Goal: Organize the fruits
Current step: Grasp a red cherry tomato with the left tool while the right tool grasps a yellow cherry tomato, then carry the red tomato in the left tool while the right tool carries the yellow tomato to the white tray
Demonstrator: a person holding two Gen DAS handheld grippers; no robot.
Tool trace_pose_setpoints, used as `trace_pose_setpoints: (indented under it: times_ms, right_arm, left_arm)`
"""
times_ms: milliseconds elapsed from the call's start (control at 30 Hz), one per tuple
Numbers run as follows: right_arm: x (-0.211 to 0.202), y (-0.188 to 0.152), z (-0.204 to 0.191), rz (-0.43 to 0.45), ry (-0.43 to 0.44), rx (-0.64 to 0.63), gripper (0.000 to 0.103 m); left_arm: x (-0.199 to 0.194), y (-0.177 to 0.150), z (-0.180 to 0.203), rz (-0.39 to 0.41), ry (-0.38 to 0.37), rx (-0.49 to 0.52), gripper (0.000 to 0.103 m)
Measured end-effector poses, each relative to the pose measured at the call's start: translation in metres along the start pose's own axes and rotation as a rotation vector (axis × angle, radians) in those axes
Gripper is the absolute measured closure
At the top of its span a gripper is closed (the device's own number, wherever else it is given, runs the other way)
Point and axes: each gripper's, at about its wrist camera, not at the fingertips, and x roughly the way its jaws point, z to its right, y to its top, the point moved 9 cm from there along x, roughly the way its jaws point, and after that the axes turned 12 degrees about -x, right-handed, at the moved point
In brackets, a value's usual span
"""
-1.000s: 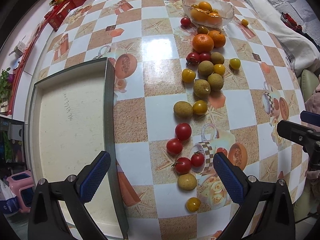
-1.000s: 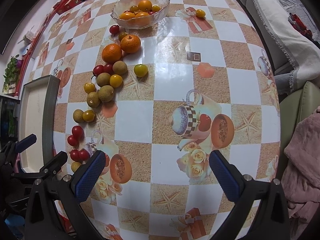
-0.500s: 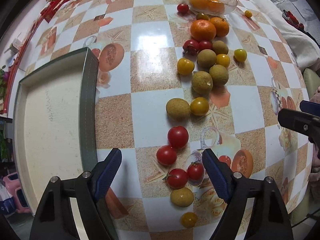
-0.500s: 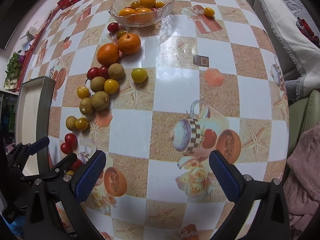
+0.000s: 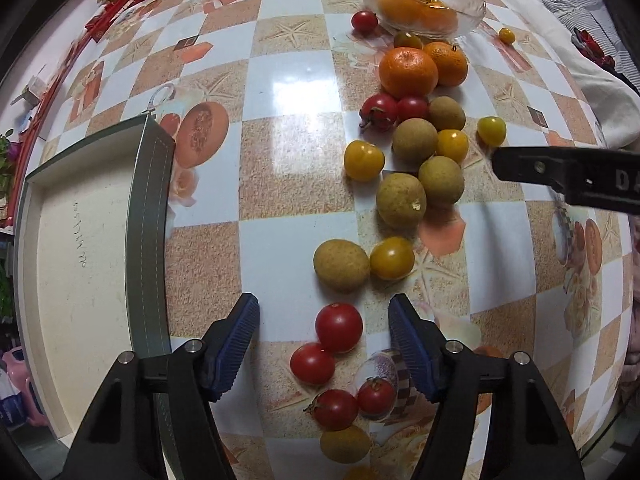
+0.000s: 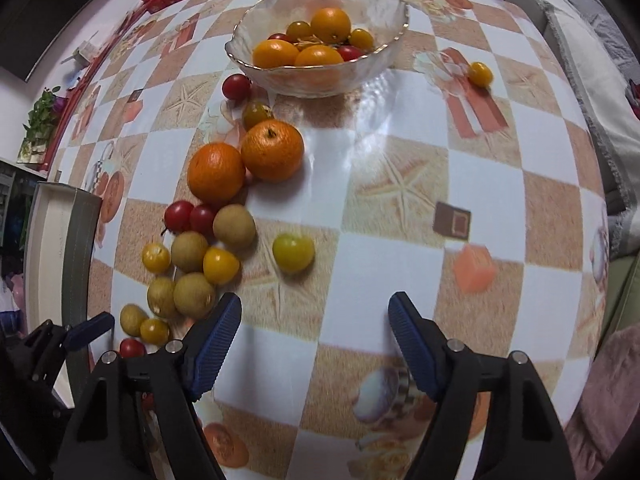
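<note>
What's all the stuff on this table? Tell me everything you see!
Glass bowl: one, clear, far end, holding orange, yellow and red fruit.
Tangerines: two, orange, just before the bowl.
Red tomatoes: seven, loose along the table.
Yellow tomatoes: about seven, scattered among them.
Longans: six, brownish, mixed in the line.
Tray: one, white with grey rim, left edge.
Tablecloth: one, checked tan and white.
Left gripper: one, black with blue pads, closing around a red tomato, not touching.
Right gripper: one, same colours, closing over bare cloth.
</note>
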Motion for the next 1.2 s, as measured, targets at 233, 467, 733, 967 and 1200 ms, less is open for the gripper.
trace_pose_setpoints:
  times_ms: [233,467,733,967,1200]
  right_arm:
    - [0.008,0.021,-0.005,0.032,-0.024,-0.056,0.060]
    - [0.003,0.021,-0.007,0.052,0.045,-0.009,0.079]
    - [-0.012,-0.016,-0.001,0.064,0.105,0.073,0.079]
    - [-0.022,-0.038,-0.001,0.062,0.129,0.108,0.079]
    - [-0.034,-0.044,-0.009,0.057,0.140,0.119,0.079]
  left_arm:
    - [-0.001,0.002,0.015,0.003,-0.013,-0.021,0.046]
    - [-0.013,-0.008,0.032,-0.007,-0.090,-0.021,0.081]
    - [-0.014,-0.008,0.028,-0.014,-0.111,-0.010,0.081]
    - [-0.019,-0.011,0.016,-0.016,-0.121,-0.009,0.081]
    - [-0.039,-0.009,0.011,0.005,-0.146,-0.019,0.081]
